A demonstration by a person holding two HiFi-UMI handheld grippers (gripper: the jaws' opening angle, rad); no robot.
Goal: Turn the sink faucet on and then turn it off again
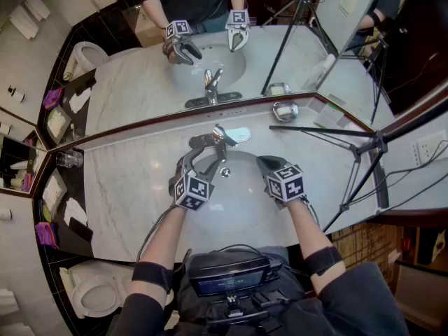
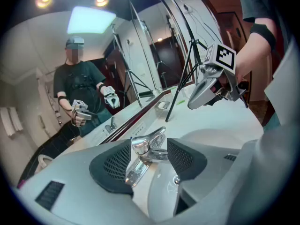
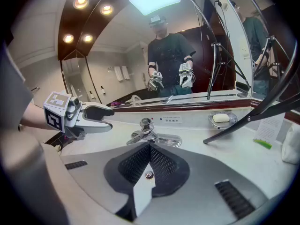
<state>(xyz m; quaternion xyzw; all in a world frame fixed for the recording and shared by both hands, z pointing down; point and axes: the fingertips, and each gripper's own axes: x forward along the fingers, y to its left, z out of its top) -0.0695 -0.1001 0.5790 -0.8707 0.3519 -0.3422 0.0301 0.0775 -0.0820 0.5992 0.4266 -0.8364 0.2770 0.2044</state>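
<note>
The chrome faucet (image 1: 222,137) stands at the back rim of the white sink basin (image 1: 241,205), its lever pointing toward the basin. My left gripper (image 1: 208,148) is open at the faucet. In the left gripper view the faucet lever (image 2: 148,143) shows between the two dark pads (image 2: 112,168), with gaps on both sides. My right gripper (image 1: 263,162) is shut and holds nothing; it hovers over the right side of the basin. In the right gripper view its jaws meet in front of the faucet (image 3: 144,132), with the left gripper (image 3: 101,118) to the left. I see no water stream.
A soap dish (image 1: 285,110) sits on the marble counter by the mirror (image 1: 210,61). A black tripod (image 1: 364,149) stretches a leg over the counter's right part. A glass (image 1: 68,159) stands at the far left. A toilet (image 1: 94,296) is at the lower left.
</note>
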